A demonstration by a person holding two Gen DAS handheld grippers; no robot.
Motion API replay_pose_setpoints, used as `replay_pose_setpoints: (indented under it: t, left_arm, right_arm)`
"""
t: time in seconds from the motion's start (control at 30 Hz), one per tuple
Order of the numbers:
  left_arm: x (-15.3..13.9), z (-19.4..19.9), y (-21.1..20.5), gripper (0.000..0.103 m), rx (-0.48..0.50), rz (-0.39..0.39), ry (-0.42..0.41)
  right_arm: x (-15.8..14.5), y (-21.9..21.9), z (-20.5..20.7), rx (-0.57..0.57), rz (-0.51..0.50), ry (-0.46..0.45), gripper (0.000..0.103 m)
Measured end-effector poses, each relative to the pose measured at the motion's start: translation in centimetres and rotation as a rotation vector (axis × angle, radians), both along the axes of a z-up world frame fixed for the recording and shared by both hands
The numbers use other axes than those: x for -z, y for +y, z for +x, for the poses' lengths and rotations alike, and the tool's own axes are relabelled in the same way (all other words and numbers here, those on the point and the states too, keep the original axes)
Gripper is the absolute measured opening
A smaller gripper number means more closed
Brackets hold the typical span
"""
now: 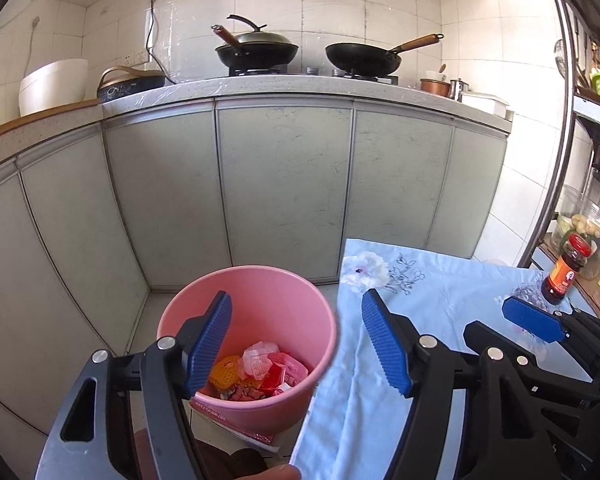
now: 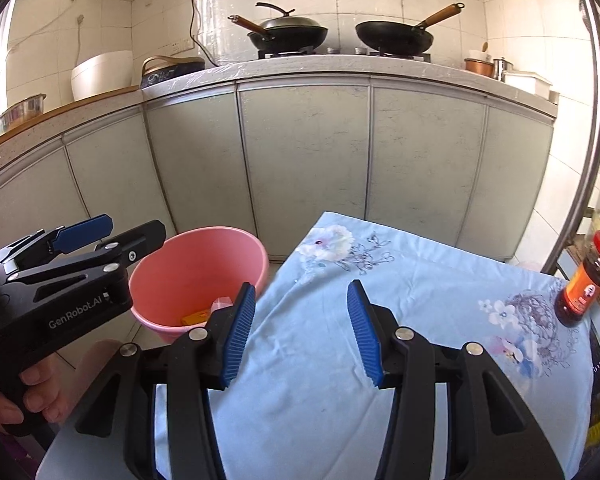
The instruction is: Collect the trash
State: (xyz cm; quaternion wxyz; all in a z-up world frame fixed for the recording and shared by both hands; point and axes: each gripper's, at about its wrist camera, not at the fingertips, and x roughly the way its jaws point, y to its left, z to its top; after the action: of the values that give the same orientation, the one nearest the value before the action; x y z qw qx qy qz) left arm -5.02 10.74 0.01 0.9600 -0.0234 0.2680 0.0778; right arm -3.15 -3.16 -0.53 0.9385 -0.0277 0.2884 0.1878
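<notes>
Bucket (image 1: 247,320) left of table (image 2: 340,360), wrappers (image 1: 260,372) inside, jar (image 2: 586,280) on table

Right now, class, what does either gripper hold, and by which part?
Nothing. The left gripper and right gripper are both open and empty; the wrappers lie in the pink bin.

Left gripper (image 1: 296,344) held wide apart, nothing between pads, over pink bin (image 1: 247,344) edge and blue cloth (image 1: 440,288). Wrappers (image 1: 260,372) seen piled in bin. Right gripper (image 1: 540,322) at right, sauce jar (image 1: 566,270) just behind. Two woks (image 1: 362,56) on stove.
</notes>
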Motion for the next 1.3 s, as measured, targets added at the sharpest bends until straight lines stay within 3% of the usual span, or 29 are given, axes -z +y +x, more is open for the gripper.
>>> replay_pose_setpoints:
  t: [0.5,1.3]
  left_arm:
    - [-0.4,-1.8,-3.9,0.063,0.078,0.032,-0.019]
    - [-0.4,-3.7,-6.3,0.063,0.149,0.043,-0.025]
  right_arm:
    - [0.0,-3.4,-2.5,0.100,0.011,-0.014,0.049]
    - [-0.1,-5.7,-5.0,0.152,-0.006,-0.032,0.049]
